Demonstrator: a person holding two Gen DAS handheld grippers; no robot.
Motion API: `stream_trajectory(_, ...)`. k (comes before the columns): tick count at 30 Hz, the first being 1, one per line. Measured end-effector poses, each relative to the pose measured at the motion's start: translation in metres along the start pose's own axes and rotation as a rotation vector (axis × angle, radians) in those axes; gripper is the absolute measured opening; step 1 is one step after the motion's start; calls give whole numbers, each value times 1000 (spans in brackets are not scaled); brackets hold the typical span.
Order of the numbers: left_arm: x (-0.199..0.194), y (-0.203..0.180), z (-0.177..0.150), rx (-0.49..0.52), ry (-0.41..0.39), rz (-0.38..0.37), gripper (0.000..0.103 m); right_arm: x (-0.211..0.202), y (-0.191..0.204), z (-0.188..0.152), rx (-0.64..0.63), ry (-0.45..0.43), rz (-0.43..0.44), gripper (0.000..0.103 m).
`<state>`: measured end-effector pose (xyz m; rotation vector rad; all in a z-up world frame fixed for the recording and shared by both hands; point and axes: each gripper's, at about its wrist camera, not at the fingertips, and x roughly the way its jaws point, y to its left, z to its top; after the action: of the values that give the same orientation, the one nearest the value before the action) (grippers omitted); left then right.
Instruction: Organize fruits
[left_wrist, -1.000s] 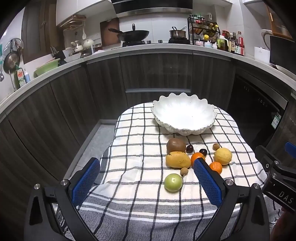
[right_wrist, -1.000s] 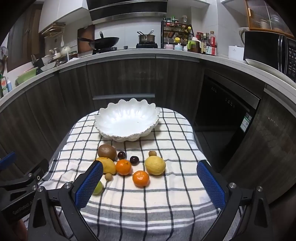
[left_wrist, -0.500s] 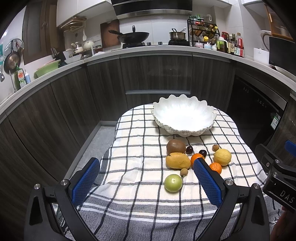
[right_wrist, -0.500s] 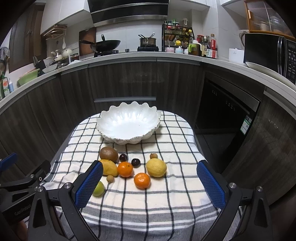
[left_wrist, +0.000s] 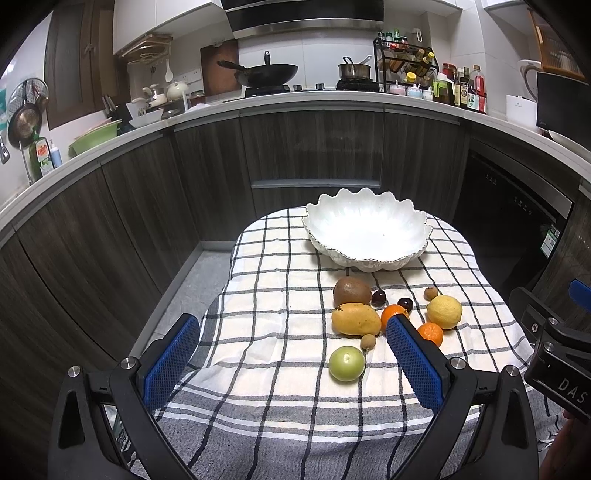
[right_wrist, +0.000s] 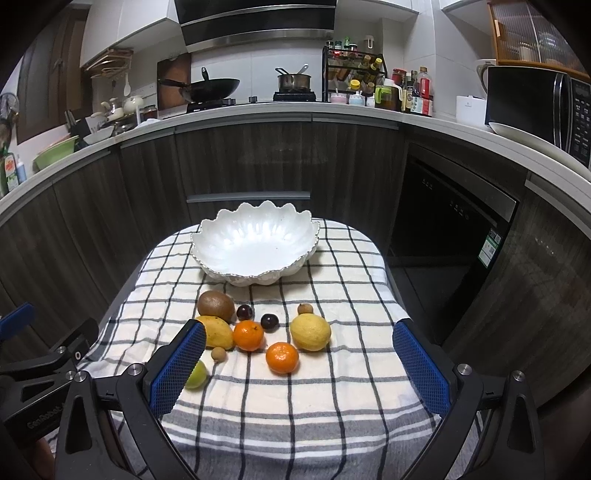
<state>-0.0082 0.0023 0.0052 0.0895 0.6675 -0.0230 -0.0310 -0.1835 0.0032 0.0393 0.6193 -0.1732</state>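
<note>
**Both grippers spread wide, holding nothing**

Left gripper: blue-padded fingers set far apart, nothing between them, level and pointing forward. Right gripper: fingers equally wide, nothing gripped, same forward attitude. Each gripper's black body shows at the edge of the other's view, side by side.

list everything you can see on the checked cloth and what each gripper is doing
bowl: 1, white, far end of cloth, empty
kiwi: 1, brown, near bowl
mango: 1, yellow-orange, before kiwi
cherries: 2, dark red, centre
oranges: 2, orange, centre and nearer
lemon: 1, yellow, right
longans: 2, tan, behind lemon and by mango
green fruit: 1, green, nearest left
cloth: 1, white with dark checks
left gripper: open, empty
right gripper: open, empty
</note>
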Motion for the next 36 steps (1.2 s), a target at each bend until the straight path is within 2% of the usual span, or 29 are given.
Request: stream_trajectory(36,-16,0,5,0,-43,-3,103,-7,-6,1,8,-20,-1,102)
